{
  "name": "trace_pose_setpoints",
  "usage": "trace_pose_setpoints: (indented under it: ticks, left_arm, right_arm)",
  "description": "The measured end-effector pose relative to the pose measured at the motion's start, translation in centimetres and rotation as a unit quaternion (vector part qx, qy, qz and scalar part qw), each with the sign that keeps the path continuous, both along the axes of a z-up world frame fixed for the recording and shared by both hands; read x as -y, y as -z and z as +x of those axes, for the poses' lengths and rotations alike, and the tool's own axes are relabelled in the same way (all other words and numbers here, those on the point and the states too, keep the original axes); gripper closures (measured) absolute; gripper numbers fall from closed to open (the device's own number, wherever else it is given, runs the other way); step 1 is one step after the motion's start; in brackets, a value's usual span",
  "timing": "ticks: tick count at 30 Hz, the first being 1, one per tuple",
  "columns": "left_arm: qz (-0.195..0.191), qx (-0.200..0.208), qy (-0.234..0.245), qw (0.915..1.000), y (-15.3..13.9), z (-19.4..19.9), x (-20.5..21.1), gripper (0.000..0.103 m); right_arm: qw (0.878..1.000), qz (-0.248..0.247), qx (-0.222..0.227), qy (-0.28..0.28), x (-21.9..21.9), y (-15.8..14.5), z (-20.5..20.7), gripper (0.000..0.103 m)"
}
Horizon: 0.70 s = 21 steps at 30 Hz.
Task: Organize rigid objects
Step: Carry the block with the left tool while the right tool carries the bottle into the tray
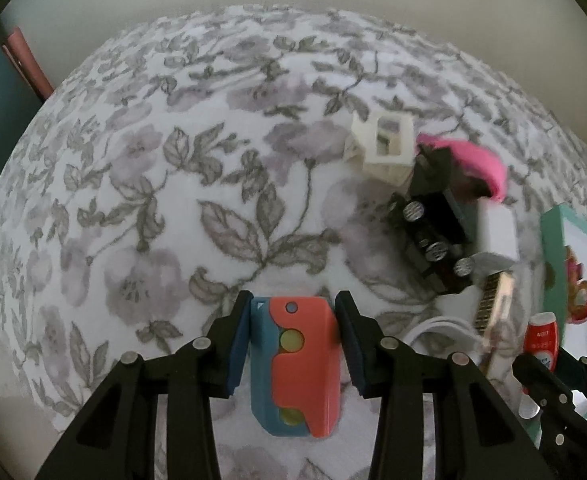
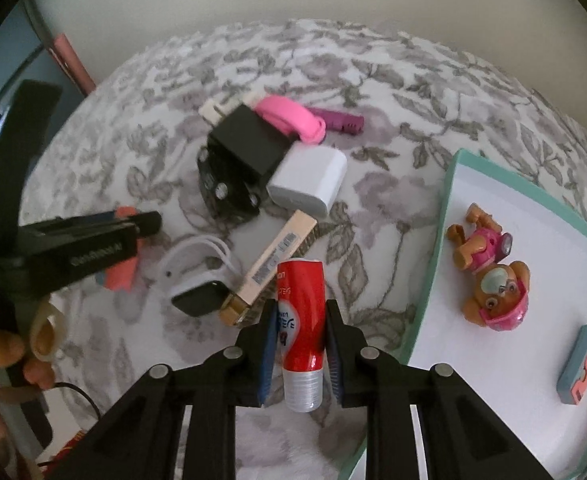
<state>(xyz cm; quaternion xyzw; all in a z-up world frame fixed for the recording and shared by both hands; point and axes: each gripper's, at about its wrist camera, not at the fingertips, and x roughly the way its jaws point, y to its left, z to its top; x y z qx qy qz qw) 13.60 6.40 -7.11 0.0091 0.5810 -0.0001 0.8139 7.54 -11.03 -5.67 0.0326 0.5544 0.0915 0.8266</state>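
Right gripper (image 2: 299,350) clamps the red tube (image 2: 301,328) mid-body, silver cap toward the camera. Left gripper (image 1: 293,340) holds the orange-and-blue block (image 1: 297,364) by its long sides. The mint-rimmed tray (image 2: 433,240) lies at 3 o'clock in the right wrist view, with a toy pup (image 2: 489,276) and a matching block (image 2: 581,364) inside. Loose clutter sits at 11 o'clock: black adapter (image 2: 245,152), white charger (image 2: 309,180).

Risks, judged: the round, slick tube could rotate or slip between the pads during transfer; a low carry could catch the tray rim.

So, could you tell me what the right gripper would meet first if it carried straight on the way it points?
Probably the beige box: it lies just beyond the tip of the red tube held in the right gripper, though depth is hard to judge.
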Motion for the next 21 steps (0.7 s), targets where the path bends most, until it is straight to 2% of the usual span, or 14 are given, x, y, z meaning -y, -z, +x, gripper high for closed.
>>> trace_pose_setpoints:
  ticks: [3,8,11,15,21]
  left_arm:
    - [-0.004,0.019,-0.002,0.9998,-2.4,-0.4,0.5,0.060]
    - [-0.030,0.055,0.003,0.9980,-6.8,-1.4,3.1,0.060]
    - [-0.048,0.072,0.016,0.9961,-8.4,-2.0,5.6,0.060]
    - [-0.067,0.082,0.037,0.9937,-9.5,-3.2,9.5,0.060]
    - [-0.075,0.071,0.081,0.9914,-9.6,-4.6,14.9,0.060]
  right_arm:
    - [0.999,0.023,0.024,0.029,0.8,-1.4,-0.6,0.079]
    - [0.995,0.013,0.067,0.071,2.4,-4.2,-1.3,0.079]
    - [0.992,0.001,0.085,0.095,4.0,-5.3,-1.8,0.079]
    - [0.985,0.005,0.092,0.147,7.1,-5.8,-2.7,0.079]
    - [0.971,0.003,0.086,0.222,12.1,-5.5,-4.2,0.079]
